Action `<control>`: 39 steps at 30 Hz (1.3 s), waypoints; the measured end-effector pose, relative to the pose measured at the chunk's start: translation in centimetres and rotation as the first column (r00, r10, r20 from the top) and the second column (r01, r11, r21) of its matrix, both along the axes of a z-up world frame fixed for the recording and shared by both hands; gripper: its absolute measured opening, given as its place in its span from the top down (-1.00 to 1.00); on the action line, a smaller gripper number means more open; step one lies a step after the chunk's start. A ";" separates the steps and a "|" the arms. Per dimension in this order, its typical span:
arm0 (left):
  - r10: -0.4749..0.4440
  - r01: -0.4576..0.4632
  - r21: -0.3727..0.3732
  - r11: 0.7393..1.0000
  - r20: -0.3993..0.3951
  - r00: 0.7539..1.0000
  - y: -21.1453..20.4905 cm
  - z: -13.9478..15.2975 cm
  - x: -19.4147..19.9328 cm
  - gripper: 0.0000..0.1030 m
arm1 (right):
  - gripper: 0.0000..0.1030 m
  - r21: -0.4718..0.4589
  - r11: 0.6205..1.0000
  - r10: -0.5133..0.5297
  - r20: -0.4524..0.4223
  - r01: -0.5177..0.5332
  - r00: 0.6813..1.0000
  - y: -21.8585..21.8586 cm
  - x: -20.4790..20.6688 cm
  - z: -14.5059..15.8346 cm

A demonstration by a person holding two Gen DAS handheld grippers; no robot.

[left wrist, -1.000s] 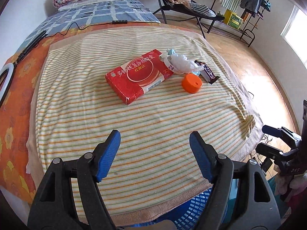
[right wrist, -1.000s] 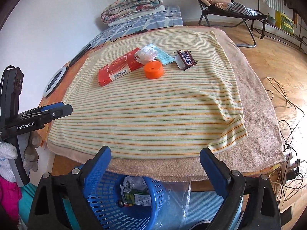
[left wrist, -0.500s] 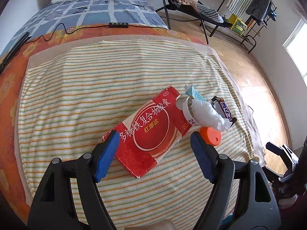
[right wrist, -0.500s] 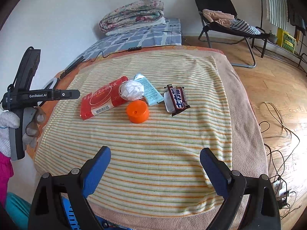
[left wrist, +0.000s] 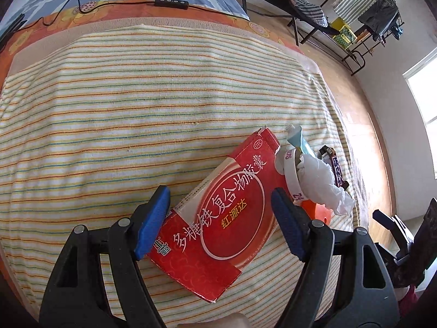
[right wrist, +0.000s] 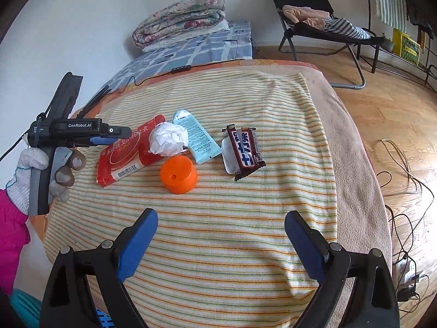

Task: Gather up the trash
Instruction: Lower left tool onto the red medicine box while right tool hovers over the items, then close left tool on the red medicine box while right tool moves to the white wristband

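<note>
I am straddling the light, crushable red medicine box (left wrist: 218, 218) across its width with the left gripper (left wrist: 220, 218) spread wide, right gripper (right wrist: 221, 246) also gaping empty.

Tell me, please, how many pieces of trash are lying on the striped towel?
5: red box leftmost, crumpled tissue on its right end, tube beside that, orange cap in front, candy wrapper rightmost. Smaller bits may be hidden.
</note>
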State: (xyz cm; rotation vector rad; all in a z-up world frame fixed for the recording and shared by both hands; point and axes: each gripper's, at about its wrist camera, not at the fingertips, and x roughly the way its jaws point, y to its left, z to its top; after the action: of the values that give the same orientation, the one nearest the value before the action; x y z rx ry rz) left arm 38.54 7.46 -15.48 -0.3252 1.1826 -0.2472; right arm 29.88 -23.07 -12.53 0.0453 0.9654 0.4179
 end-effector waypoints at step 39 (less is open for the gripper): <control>-0.169 0.148 0.465 0.873 0.004 0.986 -6.3 -1.7 -5.7 -0.77 | -0.82 0.151 0.988 -0.007 -0.061 0.016 0.998 2.9 6.7 0.7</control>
State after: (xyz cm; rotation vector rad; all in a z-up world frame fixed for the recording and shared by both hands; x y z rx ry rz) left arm 32.85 1.13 -17.15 0.2001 1.1854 -0.1060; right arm 36.56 -20.14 -11.80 0.2023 0.9907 0.4811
